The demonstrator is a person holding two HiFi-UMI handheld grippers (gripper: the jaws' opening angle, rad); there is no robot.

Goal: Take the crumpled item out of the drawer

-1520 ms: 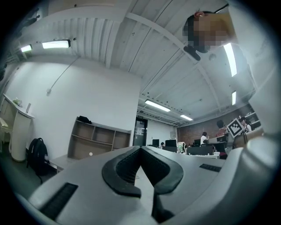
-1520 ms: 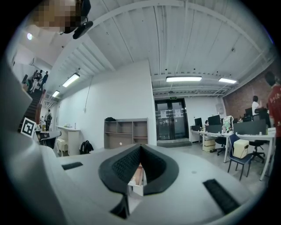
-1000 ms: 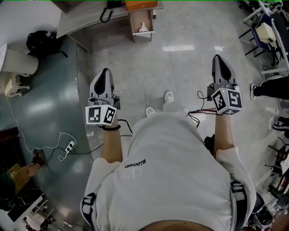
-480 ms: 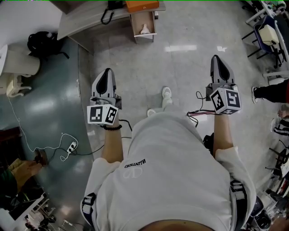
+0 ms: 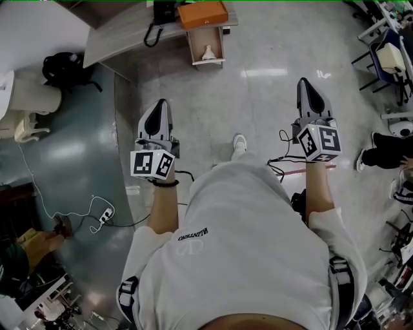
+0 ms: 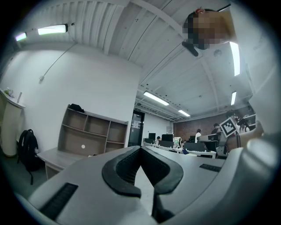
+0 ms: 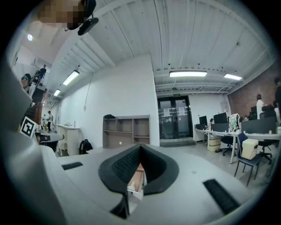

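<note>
An open drawer sticks out of the grey desk at the top of the head view. A small white crumpled item lies inside it. Both grippers are held level over the floor, well short of the drawer. My left gripper is shut and holds nothing; in the left gripper view its tips meet. My right gripper is also shut and holds nothing. Through the gap below its closed tips I see the drawer with the white item far ahead.
An orange box and a black telephone sit on the desk. A black backpack and a white bin stand at the left. Cables and a power strip lie on the floor. Chairs and another person's leg are at the right.
The person has walked forward: desk and drawer now sit lower and larger in the head view. Both grippers travelled along, still shut.
</note>
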